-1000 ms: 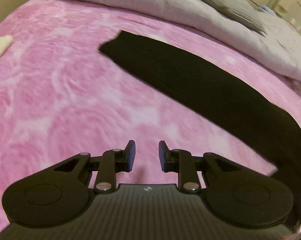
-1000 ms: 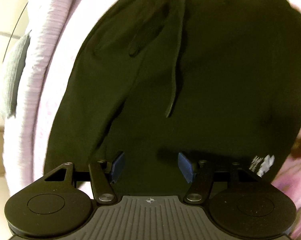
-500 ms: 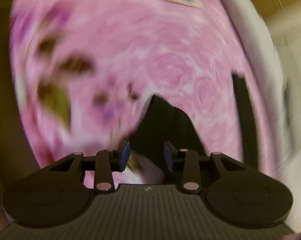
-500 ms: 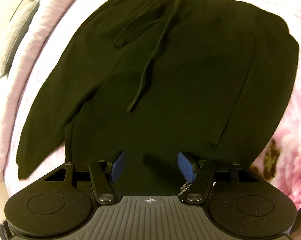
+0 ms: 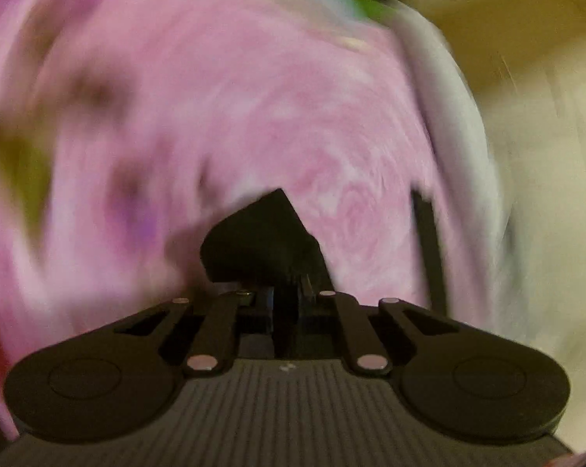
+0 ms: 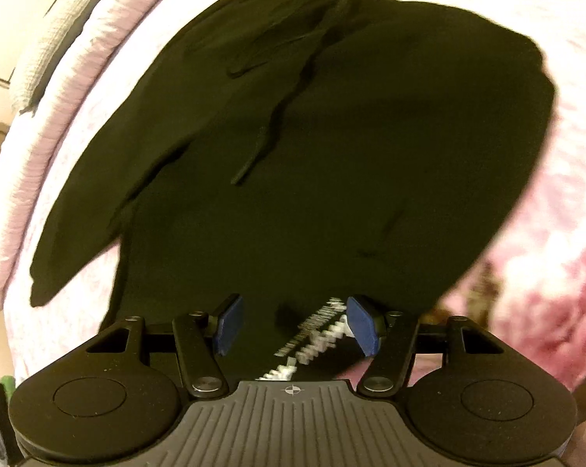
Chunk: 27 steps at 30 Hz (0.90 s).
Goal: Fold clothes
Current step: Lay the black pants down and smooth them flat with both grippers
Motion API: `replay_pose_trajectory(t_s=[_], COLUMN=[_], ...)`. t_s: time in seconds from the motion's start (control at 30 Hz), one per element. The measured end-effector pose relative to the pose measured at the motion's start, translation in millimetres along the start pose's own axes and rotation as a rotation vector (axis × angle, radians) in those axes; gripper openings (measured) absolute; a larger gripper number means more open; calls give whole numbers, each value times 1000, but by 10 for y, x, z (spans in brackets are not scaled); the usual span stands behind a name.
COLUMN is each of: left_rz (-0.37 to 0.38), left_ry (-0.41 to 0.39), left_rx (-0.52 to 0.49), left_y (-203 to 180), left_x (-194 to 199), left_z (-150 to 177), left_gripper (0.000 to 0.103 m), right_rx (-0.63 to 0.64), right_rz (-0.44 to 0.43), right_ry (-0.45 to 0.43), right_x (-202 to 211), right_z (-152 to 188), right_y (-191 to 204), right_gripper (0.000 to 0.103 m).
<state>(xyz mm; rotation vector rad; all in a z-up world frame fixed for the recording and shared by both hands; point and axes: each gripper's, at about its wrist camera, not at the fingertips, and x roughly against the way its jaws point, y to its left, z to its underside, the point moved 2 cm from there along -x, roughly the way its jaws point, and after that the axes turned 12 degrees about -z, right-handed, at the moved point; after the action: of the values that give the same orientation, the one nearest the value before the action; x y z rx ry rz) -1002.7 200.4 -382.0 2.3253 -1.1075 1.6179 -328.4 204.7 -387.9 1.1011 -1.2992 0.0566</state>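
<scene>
Black sweatpants lie spread on the pink bedspread, with a drawstring trailing over them and white lettering near the hem. My right gripper hovers open just over the lettered edge, nothing between its blue pads. In the blurred left wrist view, my left gripper is shut on a black corner of the sweatpants, which rises in a peak in front of the jaws. A thin black strip of the garment shows farther right.
A pale folded blanket and a grey pillow lie along the far left side of the bed. The left wrist view is motion-blurred; pink bedspread fills it, with a white blanket edge at right.
My left gripper swung from over the bedspread to a corner of the sweatpants and has shut on it. The right gripper drew back toward the lettered hem, still open.
</scene>
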Motion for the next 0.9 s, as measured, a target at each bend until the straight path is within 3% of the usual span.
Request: replay_pose_trajectory(t_s=[0.07,0.1,0.13,0.17,0.3,0.43,0.5,0.53,0.57,0.6,0.67,0.73,0.83,0.9], left_rz=[-134,-207,-272,-312,-426,-617,-717,-728,-692,-582,-383,-258,-173,-210], left_ry=[-24,-29,-35,-44,-59,-89,-78,-69,-61,-54,-29,2,36,100], left_rx=[-351,-506,-637,-705,-751,-809,-743,-666,-588,-530,-543,-604,-658,-638], left_y=[-116,-162,-204,-240,-361,-284,-145,-96,-78,-132,-396,-707,-1041,-1110], left_x=[-42,-86,-122,-135,-98,-92,-41,25,109,208,289,258,67,-54], left_z=[-55,-29,2,36,90,51,-51,-107,-137,-102,118,424,881,1104], left_gripper=[16,27,34,36,40,40,35,29,29,29,30,32,33,33], right_rx=[-4,-13,-23,-33,-37,45,87,108,131,157,250,350,475,521], right_rz=[-1,0,3,7,47,107,142,160,180,199,238,256,299,322], right_ry=[-5,-10,-16,-22,-72,-135,-153,-162,-166,-170,-170,-174,-151,-108], right_x=[59,98,146,179,367,633,711,748,752,754,711,630,413,297], right_z=[22,31,41,44,-21,-214,-306,-350,-371,-390,-398,-356,-275,-231], right_y=[-53,-91,-135,-177,-303,-330,-356,-369,-372,-375,-344,-299,-261,-319], right_gripper=[62,62,62,62,62,62,62,62,62,62,62,62,62,62])
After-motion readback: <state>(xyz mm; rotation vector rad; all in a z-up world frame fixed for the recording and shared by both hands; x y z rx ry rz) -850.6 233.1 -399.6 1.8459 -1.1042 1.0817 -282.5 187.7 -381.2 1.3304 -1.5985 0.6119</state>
